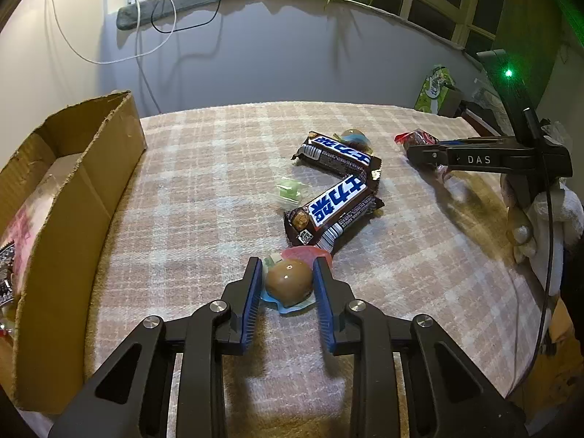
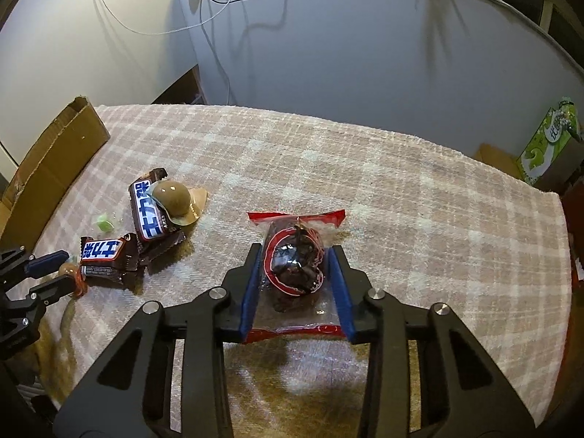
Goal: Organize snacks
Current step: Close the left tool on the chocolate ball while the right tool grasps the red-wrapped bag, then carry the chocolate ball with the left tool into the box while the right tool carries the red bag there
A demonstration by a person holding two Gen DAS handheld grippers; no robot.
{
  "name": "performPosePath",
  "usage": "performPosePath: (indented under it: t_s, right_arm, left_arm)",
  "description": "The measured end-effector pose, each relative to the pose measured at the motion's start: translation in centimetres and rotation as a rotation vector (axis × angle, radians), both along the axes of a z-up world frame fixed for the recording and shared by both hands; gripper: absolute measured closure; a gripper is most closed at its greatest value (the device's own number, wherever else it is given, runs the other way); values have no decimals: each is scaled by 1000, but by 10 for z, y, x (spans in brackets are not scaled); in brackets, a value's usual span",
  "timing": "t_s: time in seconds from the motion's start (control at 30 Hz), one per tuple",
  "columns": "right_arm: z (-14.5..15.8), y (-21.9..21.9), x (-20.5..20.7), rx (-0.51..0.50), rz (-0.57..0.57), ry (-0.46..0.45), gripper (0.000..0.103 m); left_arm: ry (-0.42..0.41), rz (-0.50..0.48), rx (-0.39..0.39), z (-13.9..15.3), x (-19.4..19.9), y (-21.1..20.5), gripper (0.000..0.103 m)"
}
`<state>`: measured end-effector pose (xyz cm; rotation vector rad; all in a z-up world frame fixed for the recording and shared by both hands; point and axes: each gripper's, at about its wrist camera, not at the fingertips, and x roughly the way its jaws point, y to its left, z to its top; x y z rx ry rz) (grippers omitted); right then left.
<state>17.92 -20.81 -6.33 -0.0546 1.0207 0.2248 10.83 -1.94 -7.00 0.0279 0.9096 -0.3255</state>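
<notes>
My left gripper (image 1: 288, 268) stands around a brown packaged egg (image 1: 288, 281) on the plaid cloth, its blue pads close on both sides; I cannot tell if they press it. My right gripper (image 2: 295, 257) straddles a red-edged clear packet of dark dried snack (image 2: 294, 264), with gaps beside it, so it is open. Two brown Snickers bars (image 1: 337, 206) (image 1: 337, 153) lie mid-table, a second egg (image 1: 354, 137) by the far one. A small green candy (image 1: 288, 189) lies to their left. The right gripper also shows in the left wrist view (image 1: 414, 157).
An open cardboard box (image 1: 91, 168) stands at the table's left edge with some packets inside. A green tissue box (image 2: 547, 142) sits off the far right corner. Cables hang on the wall behind. The plaid cloth (image 2: 401, 189) covers the table.
</notes>
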Motion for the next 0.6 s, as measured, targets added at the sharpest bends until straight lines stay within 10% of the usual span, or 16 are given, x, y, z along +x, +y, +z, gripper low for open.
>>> performPosePath:
  t_s: [0.6]
  right_arm:
    - [40, 16, -15, 19, 39, -77, 67]
  left_arm:
    - [-79, 12, -25, 31, -12, 12, 76]
